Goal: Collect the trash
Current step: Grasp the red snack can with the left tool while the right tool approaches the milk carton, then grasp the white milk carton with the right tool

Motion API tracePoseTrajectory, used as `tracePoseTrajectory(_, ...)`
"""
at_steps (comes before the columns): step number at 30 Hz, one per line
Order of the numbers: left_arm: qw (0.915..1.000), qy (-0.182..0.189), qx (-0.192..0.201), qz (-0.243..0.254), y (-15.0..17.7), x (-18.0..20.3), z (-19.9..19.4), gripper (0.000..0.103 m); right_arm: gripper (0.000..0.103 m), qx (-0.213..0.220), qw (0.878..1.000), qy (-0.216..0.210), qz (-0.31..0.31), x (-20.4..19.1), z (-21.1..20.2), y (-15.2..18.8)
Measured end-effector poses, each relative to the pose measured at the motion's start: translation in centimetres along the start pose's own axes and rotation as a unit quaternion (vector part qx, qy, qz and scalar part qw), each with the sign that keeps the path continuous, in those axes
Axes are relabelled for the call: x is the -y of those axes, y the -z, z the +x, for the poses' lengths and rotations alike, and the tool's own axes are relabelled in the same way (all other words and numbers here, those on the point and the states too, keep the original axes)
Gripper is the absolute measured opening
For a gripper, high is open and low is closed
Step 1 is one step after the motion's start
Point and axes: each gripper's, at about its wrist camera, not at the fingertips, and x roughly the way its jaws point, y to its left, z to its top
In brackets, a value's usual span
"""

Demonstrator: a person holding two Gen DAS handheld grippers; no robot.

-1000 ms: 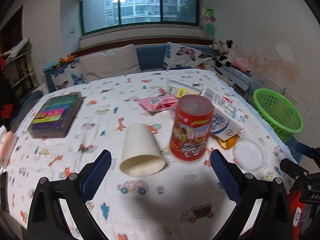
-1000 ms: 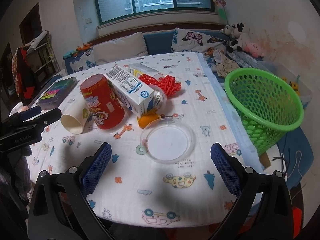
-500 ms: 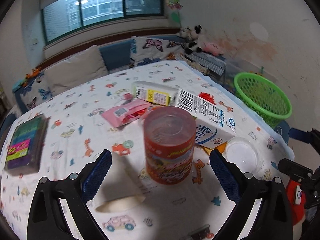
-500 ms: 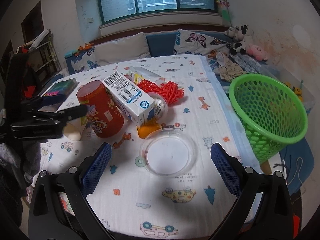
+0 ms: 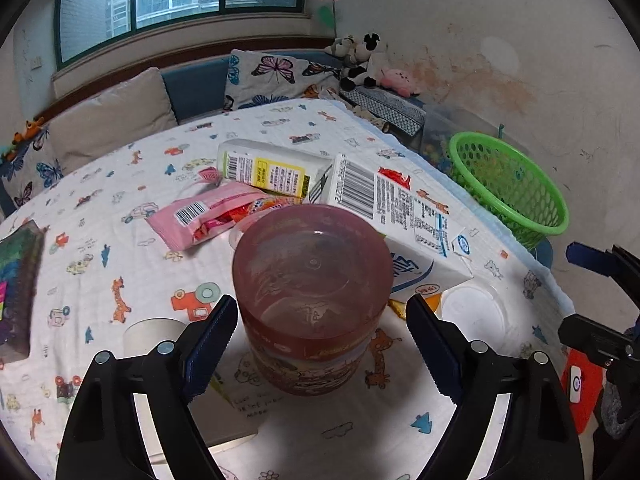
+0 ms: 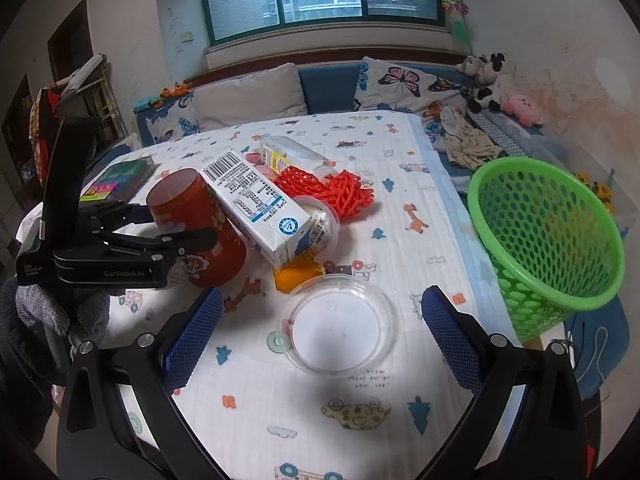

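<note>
Fingers (image 5: pixel 212 340) of the left gripper (image 5: pixel 320 344) stand wide on either side of an upright red snack canister (image 5: pixel 312 300), not yet closed on it; the right gripper (image 6: pixel 320 336) hovers equally wide above a clear plastic lid (image 6: pixel 340 332). On the tabletop (image 6: pixel 400 420) a milk carton (image 6: pixel 256 204), pink wrapper (image 5: pixel 200 220) and red netting (image 6: pixel 332 188) remain uncollected, while the green basket (image 6: pixel 548 236) beside it looks empty.

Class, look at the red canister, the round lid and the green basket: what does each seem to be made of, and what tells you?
Red canister: probably printed card with a cloudy plastic cap; you see through its top.
Round lid: clear glossy plastic; the cloth shows through.
Green basket: moulded plastic, uniform colour, regular holes.
</note>
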Motion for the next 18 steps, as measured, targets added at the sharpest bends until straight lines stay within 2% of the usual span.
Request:
tracePoseTrajectory(7,1.0000,0.001,-0.001,-0.004,0.1,-0.4,0.3,0.066,0.098,0.003,1.000,-0.007,-0.020,-0.3,0.5,-0.6)
tracePoseTrajectory(18,0.9996,0.005,0.021,-0.016,-0.1,-1.1,-2.2,0.065,0.098,0.012,0.998,-0.004,-0.064,-0.8,0.6,-1.8)
